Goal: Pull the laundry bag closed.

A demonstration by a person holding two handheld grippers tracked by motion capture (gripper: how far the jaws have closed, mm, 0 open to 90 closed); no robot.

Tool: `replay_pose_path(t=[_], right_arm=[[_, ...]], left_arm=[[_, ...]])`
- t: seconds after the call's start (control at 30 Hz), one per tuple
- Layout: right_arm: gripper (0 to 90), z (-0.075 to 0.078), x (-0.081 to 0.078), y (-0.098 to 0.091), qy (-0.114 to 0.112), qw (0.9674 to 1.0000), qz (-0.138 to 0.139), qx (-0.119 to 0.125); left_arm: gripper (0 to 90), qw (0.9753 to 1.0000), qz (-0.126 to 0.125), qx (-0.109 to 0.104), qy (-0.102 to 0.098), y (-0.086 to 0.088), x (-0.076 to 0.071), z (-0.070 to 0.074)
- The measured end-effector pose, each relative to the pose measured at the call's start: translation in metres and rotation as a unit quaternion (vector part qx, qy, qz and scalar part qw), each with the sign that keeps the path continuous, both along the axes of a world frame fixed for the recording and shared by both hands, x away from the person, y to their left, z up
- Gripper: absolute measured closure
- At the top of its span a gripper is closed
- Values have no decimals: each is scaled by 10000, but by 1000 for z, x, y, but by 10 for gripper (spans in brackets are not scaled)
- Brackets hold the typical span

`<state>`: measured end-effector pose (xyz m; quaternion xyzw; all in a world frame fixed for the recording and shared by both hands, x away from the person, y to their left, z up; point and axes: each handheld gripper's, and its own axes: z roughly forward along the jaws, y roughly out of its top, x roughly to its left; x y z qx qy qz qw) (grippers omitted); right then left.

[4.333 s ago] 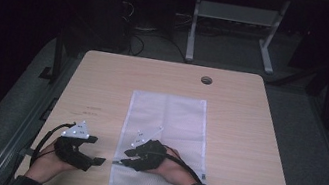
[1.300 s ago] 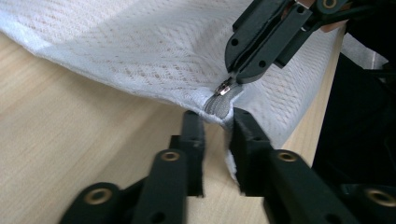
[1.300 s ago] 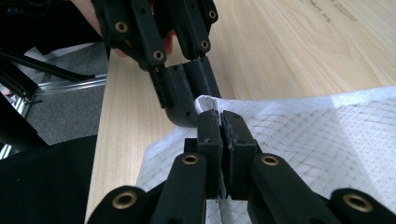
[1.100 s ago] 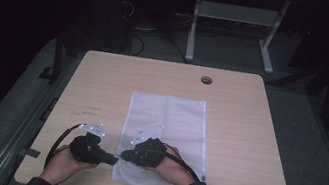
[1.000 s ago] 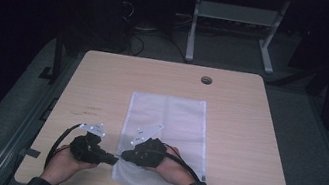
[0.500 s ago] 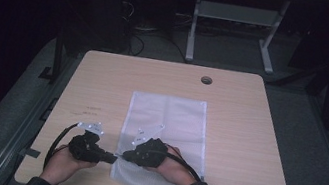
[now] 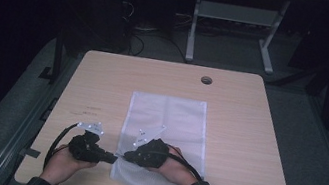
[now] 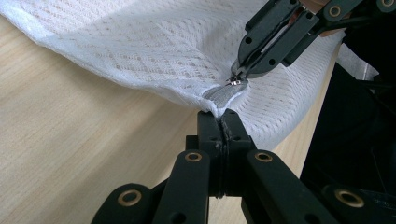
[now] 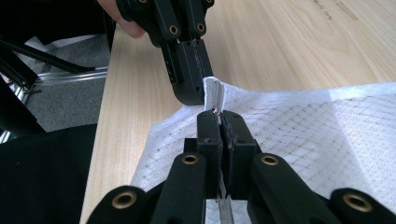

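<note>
Comparing the current high view with the earlier ones shows that the left gripper [image 7: 108,156] has moved from a position well apart from the white mesh zippered laundry bag [image 7: 167,123] to the bag's near-left corner, and the right gripper [image 7: 126,156] now meets it there, tip to tip. The bag lies flat on the light wooden table [image 7: 246,136], with its near edge close to the person's side; only that near-left corner is raised off the table surface.

In the left gripper view, the left gripper [image 8: 219,116] has its jaws pressed together on the grey fabric zipper end [image 8: 224,94] at the bag corner. Just beyond this point, the right gripper [image 8: 237,77] pinches the small metal zipper pull [image 8: 235,81].

In the right gripper view, the right gripper [image 9: 219,116] has its jaws closed narrow, with the zipper pull [image 9: 216,110] between the tips and the grey zipper tape [image 9: 225,210] running back under the jaws. The left gripper [image 9: 192,95] clamps the bag edge directly beyond it.

Judgement: both holds are now established, one anchoring the corner and one on the pull. This indicates that the approach phase is complete and that the zipper is ready to be drawn along the near edge of the bag. The next move calls for a steady anchor, since the mesh is limp and would otherwise bunch.
</note>
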<state>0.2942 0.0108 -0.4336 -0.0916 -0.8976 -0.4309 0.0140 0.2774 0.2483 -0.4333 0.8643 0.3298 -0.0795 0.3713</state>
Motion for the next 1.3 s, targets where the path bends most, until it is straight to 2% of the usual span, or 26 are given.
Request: replay_pose_path(t=[0.13, 0.43, 0.6, 0.87, 0.93, 1.13, 1.3], right_arm=[[865, -1, 0, -3, -29, 10000, -10, -17], [864, -2, -1, -6, -74, 10000, 53, -26], [865, -3, -1, -10, -97, 9999, 55, -82], [864, -5, -1, -16, -76, 9999, 99, 24], [863, -6, -1, -15, -136, 9999, 89, -2], [864, -7, 0, -15, 69, 9999, 147, -27], [864, -6, 0, -18, 45, 10000, 51, -55]], left_arm=[[891, 10000, 66, -27, -7, 4, 0, 0], [891, 10000, 47, -9, 32, 3, 0, -1], [891, 9999, 141, -9, 56, 7, 1, -1], [890, 9999, 70, -22, 98, 6, 1, -1], [890, 9999, 70, 1, 82, 6, 0, -2], [891, 9999, 74, 10, 78, 5, 0, -2], [891, 9999, 136, 15, 63, 8, 1, -1]])
